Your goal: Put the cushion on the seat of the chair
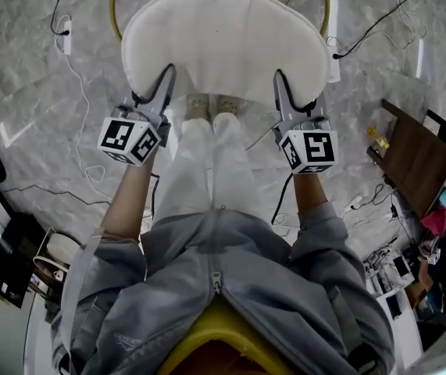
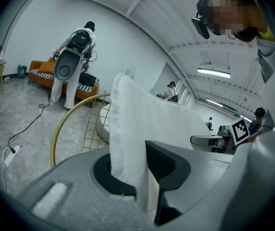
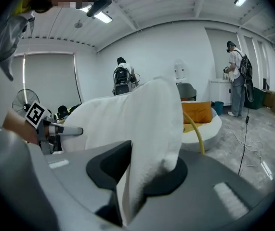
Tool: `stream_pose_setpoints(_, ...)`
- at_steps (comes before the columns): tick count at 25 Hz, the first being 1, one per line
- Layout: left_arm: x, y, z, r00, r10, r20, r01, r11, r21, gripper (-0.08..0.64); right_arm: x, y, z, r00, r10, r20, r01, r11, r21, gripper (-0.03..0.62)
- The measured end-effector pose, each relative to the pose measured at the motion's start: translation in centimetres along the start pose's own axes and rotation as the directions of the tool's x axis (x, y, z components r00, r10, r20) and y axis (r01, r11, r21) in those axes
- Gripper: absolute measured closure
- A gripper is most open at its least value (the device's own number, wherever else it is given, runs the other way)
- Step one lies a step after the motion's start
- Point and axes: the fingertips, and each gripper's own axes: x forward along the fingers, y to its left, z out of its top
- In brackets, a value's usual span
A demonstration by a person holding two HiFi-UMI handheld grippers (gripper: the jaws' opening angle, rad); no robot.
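The cushion (image 1: 223, 41) hung between the two grippers, each one pinching its near edge. The left gripper (image 1: 165, 75) had its jaws narrowly closed on the left corner, and the right gripper (image 1: 282, 80) gripped the right corner in the same way. In both gripper views the soft edge was squeezed thin between the black pads. Beyond the jaws the cushion spread over the chair (image 1: 115, 10), so only the golden rim and some wire grid showed past it. Whether it touched the seat, I could not tell.

Just below the grippers, on the holder's side, were pale shoes (image 1: 211, 106) and white trousers. Left of the left gripper thin cables (image 1: 82, 108) and a white power strip (image 1: 66, 36) lay on the floor (image 1: 35, 139). Right of the right gripper stood a brown wooden table (image 1: 418, 158). Far beyond the left gripper a person (image 2: 74, 64) bent over an orange sofa (image 2: 41, 72). Far beyond the right gripper another person (image 3: 237, 76) stood at a counter.

The cushion was thick, white and fleecy, with a rounded outline. The grippers were smooth grey plastic, each with a marker cube (image 1: 130, 137) in black and white. The floor was glossy, with a grey marble pattern.
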Motion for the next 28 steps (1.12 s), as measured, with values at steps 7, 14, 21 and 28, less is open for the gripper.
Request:
stream_pose_setpoints(7, 2.0, 3.0, -4.8, 0.998, 0.023, -0.064, -0.025, 0.999, -0.036, 0.491, 3.6, -0.9, -5.4, 0.998, 0.013, -0.063, -0.012, 1.000, 0.016, 0.505)
stream_pose_setpoints(14, 4.1, 6.3, -8.4, 0.990, 0.032, -0.134, -0.042, 0.996, -0.076, 0.489, 7.3, -1.6, -9.2, 0.991, 0.021, -0.135, -0.015, 0.999, 0.041, 0.500)
stream_pose_setpoints(21, 6.5, 8.2, -11.5, 0.976, 0.020, -0.219, -0.046, 0.992, -0.114, 0.488, 9.8, -3.2, -12.6, 0.975, 0.023, -0.221, -0.012, 0.999, 0.050, 0.491)
stream_pose_setpoints(28, 7.7, 9.8, -13.9, 0.952, 0.043, -0.302, -0.076, 0.992, -0.099, 0.482, 11.8, -4.1, -15.5, 0.957, 0.009, -0.290, 0.003, 0.999, 0.040, 0.464)
